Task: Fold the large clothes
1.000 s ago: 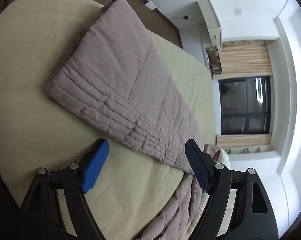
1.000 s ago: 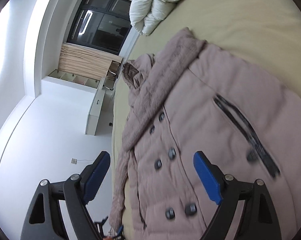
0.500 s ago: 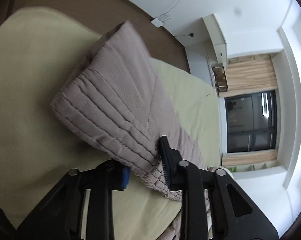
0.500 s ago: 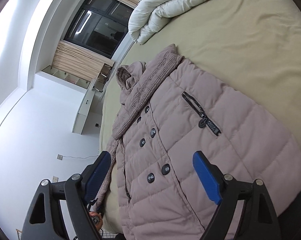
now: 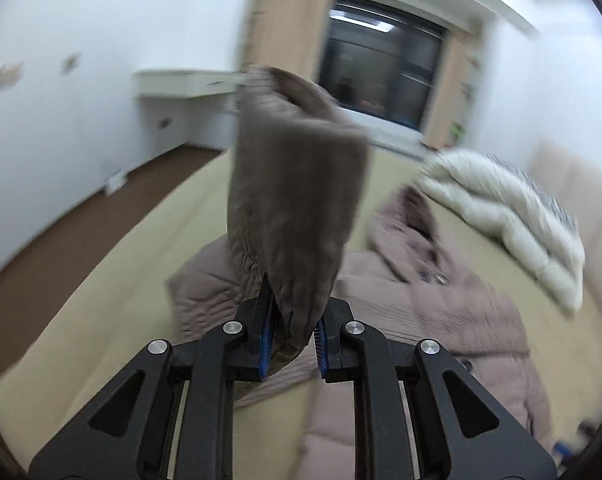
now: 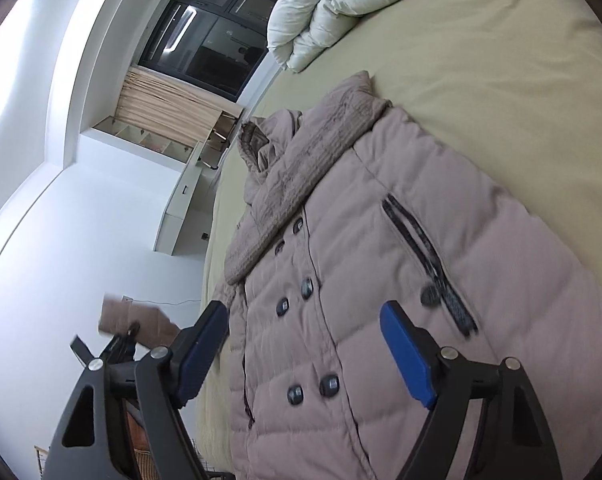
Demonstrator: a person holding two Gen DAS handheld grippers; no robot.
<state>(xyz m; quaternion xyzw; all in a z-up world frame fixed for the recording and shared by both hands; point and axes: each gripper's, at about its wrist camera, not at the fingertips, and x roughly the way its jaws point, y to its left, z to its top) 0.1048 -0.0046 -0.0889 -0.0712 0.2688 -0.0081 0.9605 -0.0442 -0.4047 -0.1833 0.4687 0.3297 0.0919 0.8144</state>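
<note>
Left wrist view, beige bed, white walls, dark window

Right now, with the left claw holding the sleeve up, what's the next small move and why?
Probably carry the sleeve rightward across the coat and lay it over the buttoned front. The left claw is shut on the cuff, lifted above the bed, while the body lies flat and the right claw hovers open over it, free to steady it.

No text, label, brand, number or sign can be read in either view.
</note>
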